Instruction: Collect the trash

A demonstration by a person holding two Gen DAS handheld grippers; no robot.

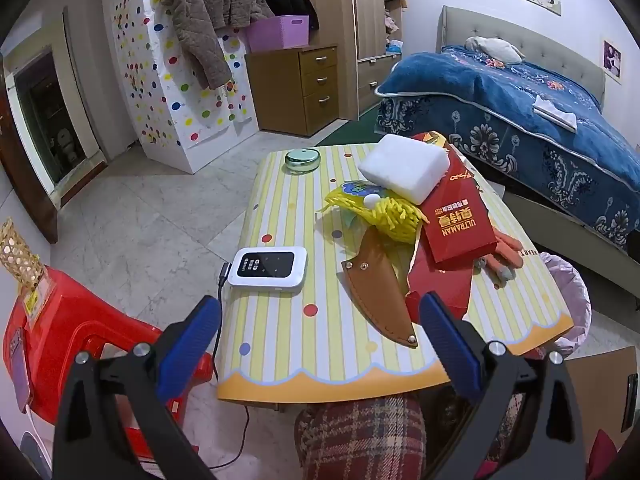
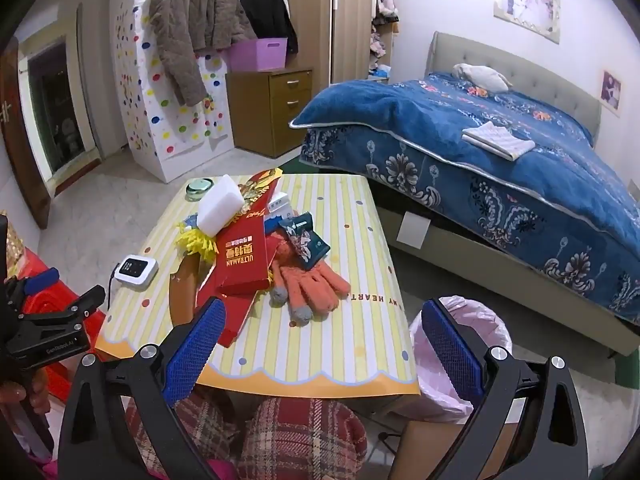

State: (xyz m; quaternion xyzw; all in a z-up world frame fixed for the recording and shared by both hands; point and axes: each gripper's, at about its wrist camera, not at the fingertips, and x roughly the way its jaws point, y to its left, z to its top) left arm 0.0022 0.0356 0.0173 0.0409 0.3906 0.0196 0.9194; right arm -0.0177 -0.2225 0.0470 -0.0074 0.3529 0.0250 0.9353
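Nearest us, both tools hang above the table's near edge, tilted downward, and neither touches anything. Our left gripper [image 1: 320, 332] has its blue pads spread wide with nothing between them; our right gripper [image 2: 324, 340] stands just as wide and equally empty.

At six o'clock below both tools, plaid-covered knees [image 1: 360, 436] tuck under the striped table [image 2: 340, 344]. Seen from the right wrist, at four o'clock of the table stands a bin lined with a pink bag [image 2: 480, 320], just beside the table's near corner.

On the tabletop, moving outward: a tan leather sheath [image 1: 376, 292] lies closest, and at its nine o'clock a white pocket device [image 1: 268, 268] with a cable. Past the sheath a heap sits mid-table: red paper packaging [image 2: 244, 264], an orange glove [image 2: 308, 284] at its three o'clock, a dark snack wrapper [image 2: 306, 240] beyond the glove, yellow yarn [image 1: 384, 216], and a white foam block [image 1: 404, 166] resting on top. A green round tin [image 1: 302, 158] sits at the far edge.

Beyond, at two o'clock, a bed with a blue blanket [image 2: 500, 152].
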